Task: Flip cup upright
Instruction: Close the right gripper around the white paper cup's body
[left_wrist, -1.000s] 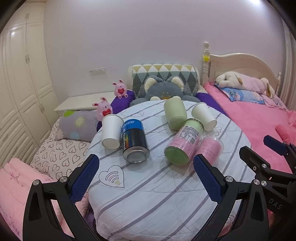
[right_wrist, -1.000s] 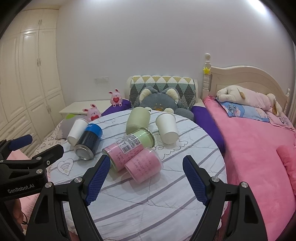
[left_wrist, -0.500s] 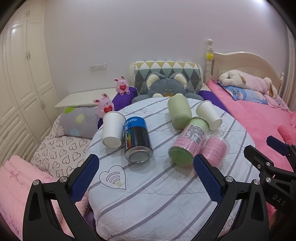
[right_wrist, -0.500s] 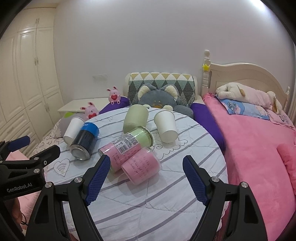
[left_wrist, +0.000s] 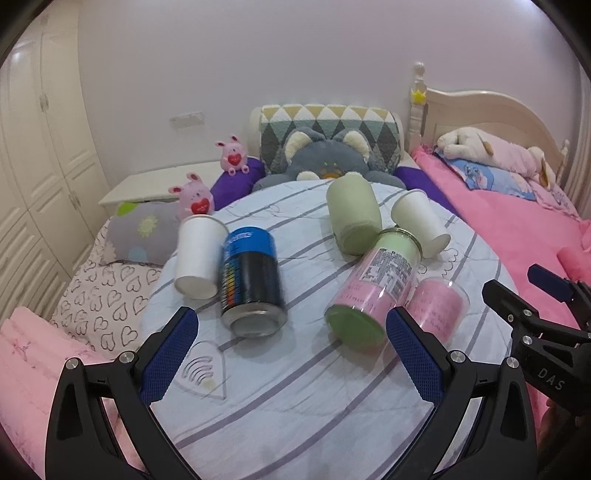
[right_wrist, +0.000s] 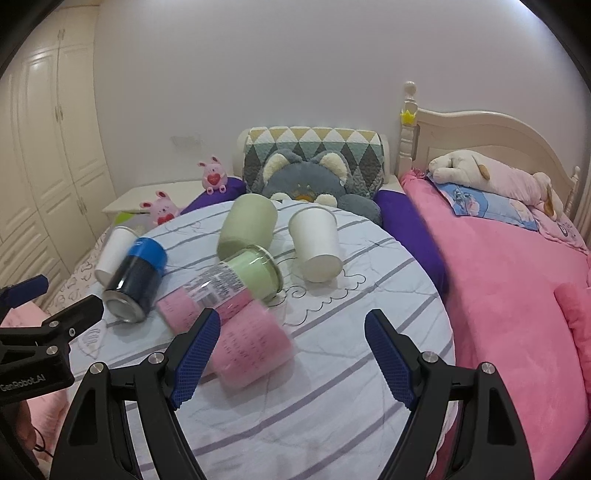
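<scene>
Several cups and cans lie on their sides on a round table with a striped cloth (left_wrist: 295, 398). A white paper cup (left_wrist: 197, 254) lies at the left beside a blue and black can (left_wrist: 251, 280). A green cup (left_wrist: 352, 218), a second white paper cup (left_wrist: 421, 221), a pink and green labelled jar (left_wrist: 373, 291) and a pink cup (left_wrist: 437, 308) lie to the right. My left gripper (left_wrist: 291, 354) is open and empty, just short of the can. My right gripper (right_wrist: 291, 358) is open and empty, with the pink cup (right_wrist: 251, 350) by its left finger.
A pink bed (right_wrist: 517, 295) with a plush toy (right_wrist: 491, 177) stands to the right. A grey cat cushion (right_wrist: 306, 177) and pink pig toys (right_wrist: 214, 177) sit behind the table. White wardrobes (left_wrist: 37, 166) line the left wall.
Both grippers have moved forward towards the table, so the cans and cups look larger and nearer. Both stay open. Nothing on the table has moved.
</scene>
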